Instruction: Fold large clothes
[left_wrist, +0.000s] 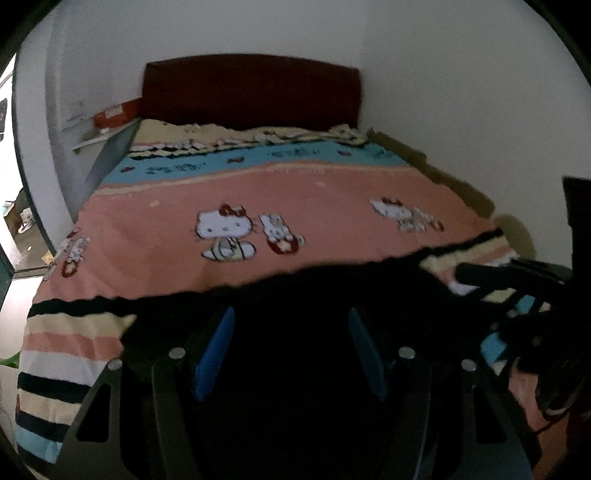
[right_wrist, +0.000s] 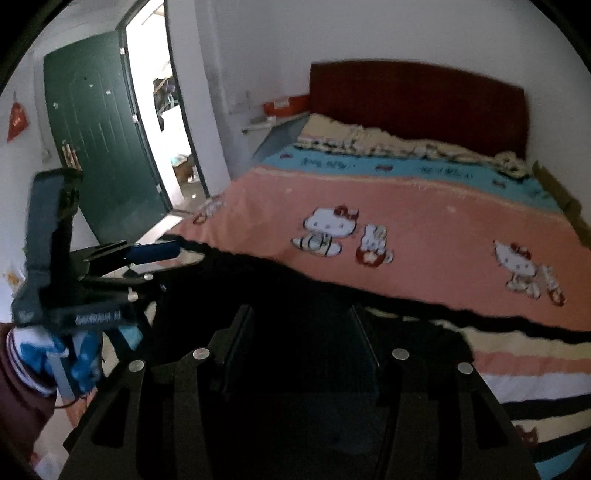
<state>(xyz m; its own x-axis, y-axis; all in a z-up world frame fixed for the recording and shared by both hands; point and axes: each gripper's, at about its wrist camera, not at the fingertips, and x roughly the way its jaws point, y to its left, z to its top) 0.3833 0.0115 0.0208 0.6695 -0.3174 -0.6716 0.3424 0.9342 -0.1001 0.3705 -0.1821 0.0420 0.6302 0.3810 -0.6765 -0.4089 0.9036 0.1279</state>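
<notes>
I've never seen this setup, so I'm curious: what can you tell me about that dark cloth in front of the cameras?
The dark garment looks black, soft and featureless in the dim light. It spreads across the near end of the bed, over the pink cartoon-cat bedspread, with a wavy far edge. It fills the space between both claws' fingers; whether they pinch it cannot be told.

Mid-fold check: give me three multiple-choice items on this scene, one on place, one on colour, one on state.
1. The black garment is: A over the bed's near end; B on a chair; C hung on a wall.
2. The headboard is: A green; B dark red; C white.
3. The door is: A shut; B open; C hidden.
Key: 1 A, it covers the striped near end; 2 B, it shows dark red against the wall; 3 B, daylight shows beside the swung leaf.
</notes>
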